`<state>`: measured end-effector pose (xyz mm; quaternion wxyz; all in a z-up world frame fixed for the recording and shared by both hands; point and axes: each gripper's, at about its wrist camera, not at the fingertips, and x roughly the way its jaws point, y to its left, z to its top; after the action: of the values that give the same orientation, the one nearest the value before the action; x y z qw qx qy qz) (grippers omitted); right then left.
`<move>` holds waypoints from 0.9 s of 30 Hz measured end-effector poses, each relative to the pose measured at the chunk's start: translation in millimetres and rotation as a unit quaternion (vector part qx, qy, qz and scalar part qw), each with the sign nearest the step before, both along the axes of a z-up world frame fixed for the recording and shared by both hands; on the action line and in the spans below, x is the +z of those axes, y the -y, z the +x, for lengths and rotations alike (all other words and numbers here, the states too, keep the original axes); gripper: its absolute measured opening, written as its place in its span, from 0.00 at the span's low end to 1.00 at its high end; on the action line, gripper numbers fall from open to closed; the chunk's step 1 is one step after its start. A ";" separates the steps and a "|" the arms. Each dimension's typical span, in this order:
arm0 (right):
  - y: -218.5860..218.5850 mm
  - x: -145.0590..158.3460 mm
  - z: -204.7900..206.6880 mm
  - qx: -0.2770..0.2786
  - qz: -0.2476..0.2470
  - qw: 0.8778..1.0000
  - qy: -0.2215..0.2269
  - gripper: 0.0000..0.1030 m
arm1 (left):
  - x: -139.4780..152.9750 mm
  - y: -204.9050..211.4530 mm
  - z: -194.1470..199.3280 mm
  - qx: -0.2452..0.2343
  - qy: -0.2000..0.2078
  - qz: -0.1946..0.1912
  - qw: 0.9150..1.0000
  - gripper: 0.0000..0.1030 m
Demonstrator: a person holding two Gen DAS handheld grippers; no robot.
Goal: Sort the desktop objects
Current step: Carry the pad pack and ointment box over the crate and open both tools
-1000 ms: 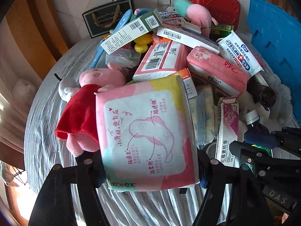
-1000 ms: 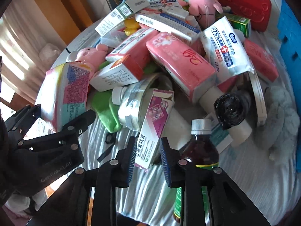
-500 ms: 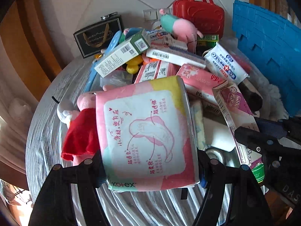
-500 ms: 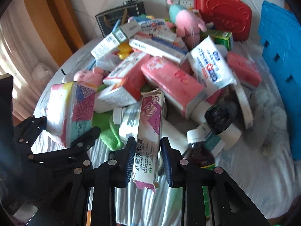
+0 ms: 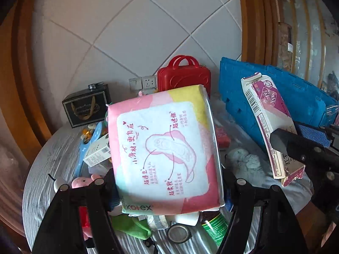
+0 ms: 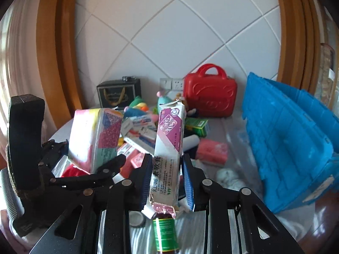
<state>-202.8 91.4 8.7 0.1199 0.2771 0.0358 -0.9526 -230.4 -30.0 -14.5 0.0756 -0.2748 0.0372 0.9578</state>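
My left gripper (image 5: 167, 188) is shut on a pink, white and yellow Kotex pad pack (image 5: 165, 148) and holds it up above the pile; the pack also shows in the right wrist view (image 6: 95, 139). My right gripper (image 6: 167, 180) is shut on a long white and purple ointment box (image 6: 168, 154), held upright above the table; the box also shows in the left wrist view (image 5: 269, 124). The left gripper (image 6: 84, 169) is to the left of the right one, at about the same height.
A blue crate (image 6: 292, 144) stands at the right. A red toy case (image 6: 209, 91) and a black gift box (image 6: 118, 94) stand at the back wall. Boxes, packs, plush toys and a brown bottle (image 6: 165, 232) lie piled on the round grey table (image 5: 42, 163).
Both grippers have risen with their loads, lifting the pad pack and the ointment box clear of the pile. The views now tilt up toward the tiled wall.
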 end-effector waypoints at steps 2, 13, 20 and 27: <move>-17.5 12.1 3.6 -0.018 0.000 1.000 -0.019 0.27 | 11.9 -21.6 -1.2 -0.018 -0.014 0.000 1.000 0.69; -158.1 58.1 7.7 -0.091 -0.005 0.991 -0.099 0.27 | 61.6 -183.6 -21.7 -0.082 -0.063 -0.008 0.995 0.69; -297.8 83.8 -5.2 -0.120 -0.007 0.984 -0.130 0.27 | 98.6 -323.7 -33.9 -0.101 -0.078 -0.003 0.992 0.69; -424.4 86.2 -18.4 -0.140 -0.004 0.982 -0.125 0.27 | 103.9 -443.6 -43.7 -0.114 -0.055 -0.022 0.992 0.69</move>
<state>-221.3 515.8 95.0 -0.0190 0.1580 0.0072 -0.9872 -274.2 413.5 89.5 0.1761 -0.2178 0.0938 0.9554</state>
